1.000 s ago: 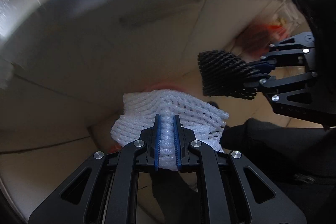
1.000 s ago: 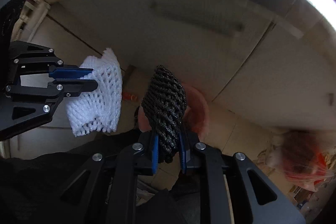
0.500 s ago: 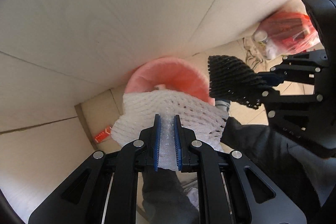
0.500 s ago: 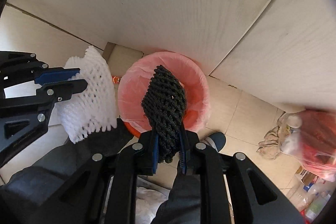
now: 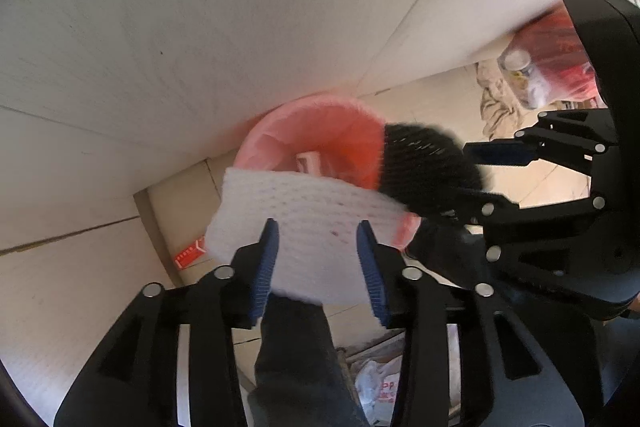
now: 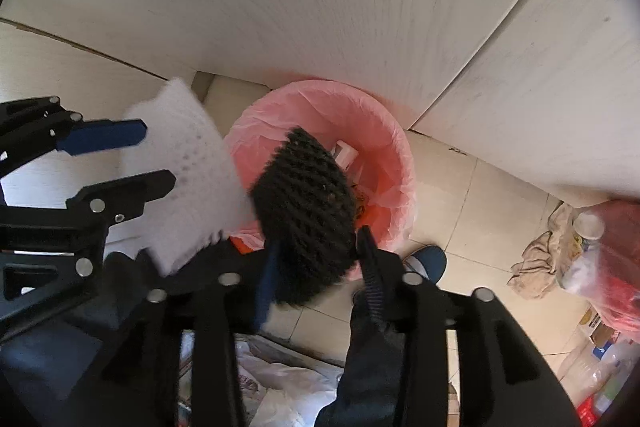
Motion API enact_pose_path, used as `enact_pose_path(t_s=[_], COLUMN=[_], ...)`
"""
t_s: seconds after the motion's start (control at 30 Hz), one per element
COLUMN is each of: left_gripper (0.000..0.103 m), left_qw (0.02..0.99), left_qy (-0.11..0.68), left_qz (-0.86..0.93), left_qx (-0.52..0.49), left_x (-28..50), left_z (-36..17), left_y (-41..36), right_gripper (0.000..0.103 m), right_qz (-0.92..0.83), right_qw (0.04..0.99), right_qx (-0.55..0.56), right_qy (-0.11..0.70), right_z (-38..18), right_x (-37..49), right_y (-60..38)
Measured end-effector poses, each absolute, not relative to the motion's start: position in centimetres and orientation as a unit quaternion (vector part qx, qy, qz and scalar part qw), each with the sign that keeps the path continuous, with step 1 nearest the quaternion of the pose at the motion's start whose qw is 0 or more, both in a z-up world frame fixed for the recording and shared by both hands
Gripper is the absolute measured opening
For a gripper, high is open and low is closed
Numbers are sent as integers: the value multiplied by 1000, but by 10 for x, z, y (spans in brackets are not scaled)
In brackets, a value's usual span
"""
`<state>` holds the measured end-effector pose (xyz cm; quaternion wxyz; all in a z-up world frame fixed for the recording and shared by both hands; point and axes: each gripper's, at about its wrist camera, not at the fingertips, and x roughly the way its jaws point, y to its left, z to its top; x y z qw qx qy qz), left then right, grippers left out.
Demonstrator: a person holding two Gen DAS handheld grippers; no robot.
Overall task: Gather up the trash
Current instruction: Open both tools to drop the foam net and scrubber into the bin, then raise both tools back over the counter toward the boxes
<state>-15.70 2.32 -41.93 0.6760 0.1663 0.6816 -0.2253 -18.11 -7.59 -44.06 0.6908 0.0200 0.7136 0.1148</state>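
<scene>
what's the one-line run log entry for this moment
left tongs: opening, white net between | right tongs: opening, black net between | both above pink bin | step: drop

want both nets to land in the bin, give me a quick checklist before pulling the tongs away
1. Left tongs opening, white foam net between them, pads off it: ok.
2. Right tongs opening, black foam net between them: ok.
3. Black net over the pink-lined bin: ok.
4. White net over the bin: not ok, in the right view it hangs over the left rim, partly outside.
5. Nets fully clear of the pads: cannot tell, both blurred.
6. Room in the bin: ok, only a few scraps inside.
</scene>
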Motion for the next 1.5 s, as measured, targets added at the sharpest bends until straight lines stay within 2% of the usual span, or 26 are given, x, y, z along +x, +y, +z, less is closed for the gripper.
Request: enact_pose_path(t_s=[0.1, 0.37, 0.5, 0.67, 0.7, 0.73, 0.77, 0.8, 1.0, 1.23, 1.37, 1.5], left_gripper=[51, 53, 53, 61, 69, 73, 82, 86, 97, 97, 97, 97], left_qw=[674, 666, 665, 686, 694, 704, 715, 726, 789, 857, 883, 896], left_qy=[683, 688, 689, 667, 659, 651, 641, 633, 571, 476, 434, 412], left_qz=[-223, -221, -223, -228, -226, -223, -218, -214, -177, -104, -70, -62], left_qx=[170, 184, 184, 181, 179, 176, 171, 165, 145, 166, 162, 150], left_x=[-154, -154, -158, -166, -167, -167, -167, -165, -141, -72, -20, 20], left_z=[-426, -432, -416, -344, -327, -304, -281, -260, -144, -48, -22, -10], left_y=[23, 21, 25, 35, 38, 40, 42, 42, 37, 15, 8, 0], right_gripper=[53, 58, 59, 76, 79, 85, 90, 91, 98, 98, 98, 98], right_qz=[108, 103, 106, 111, 109, 104, 99, 94, 51, 17, 0, -10], right_qw=[689, 683, 692, 723, 731, 738, 747, 756, 808, 859, 879, 885], right_qx=[19, 12, 17, 21, 20, 17, 16, 17, 36, 58, 82, 110], right_qy=[716, 723, 714, 681, 673, 666, 657, 648, 586, 509, 469, 453], right_z=[-449, -456, -431, -349, -327, -309, -285, -265, -156, -68, -37, -28], right_x=[-179, -179, -187, -203, -207, -209, -211, -211, -191, -129, -82, -39], right_y=[-76, -79, -91, -116, -122, -127, -133, -137, -169, -186, -199, -207])
